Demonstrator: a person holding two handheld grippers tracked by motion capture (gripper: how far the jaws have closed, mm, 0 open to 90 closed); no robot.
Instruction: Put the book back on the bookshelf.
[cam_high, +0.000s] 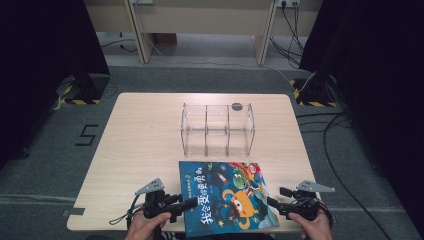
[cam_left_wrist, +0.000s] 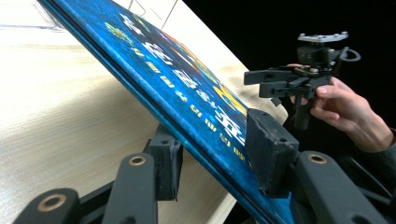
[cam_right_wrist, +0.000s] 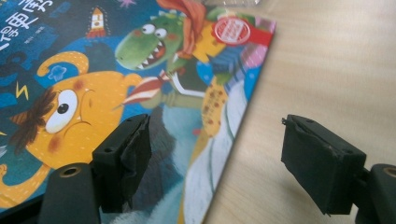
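While the left hand-held gripper (cam_high: 186, 204) clamps the left edge of a picture book (cam_high: 225, 195), that edge is raised off the desk (cam_high: 140, 145), so the book tilts; in the left gripper view one black pad sits under the blue cover (cam_left_wrist: 187, 88) and the other presses on top of it. The book lies at the near edge of the desk, its far edge just short of a clear plastic organizer (cam_high: 217, 130), which stands upright near the middle of the desk and has three compartments side by side. The cover shows an orange creature and a green dinosaur on a dark blue ground with white characters.

The right hand-held gripper (cam_high: 272, 202) is held at the book's near right corner, its jaws spread wide apart and grasping nothing. In the right gripper view one jaw hangs over the cover (cam_right_wrist: 140, 93) and the other over bare wood, with the book's right edge between them. A hand (cam_high: 312, 227) holds it from the near side, and another hand (cam_high: 147, 225) holds the left one.

A dark round spot (cam_high: 237, 106) lies on the desk just behind the organizer.
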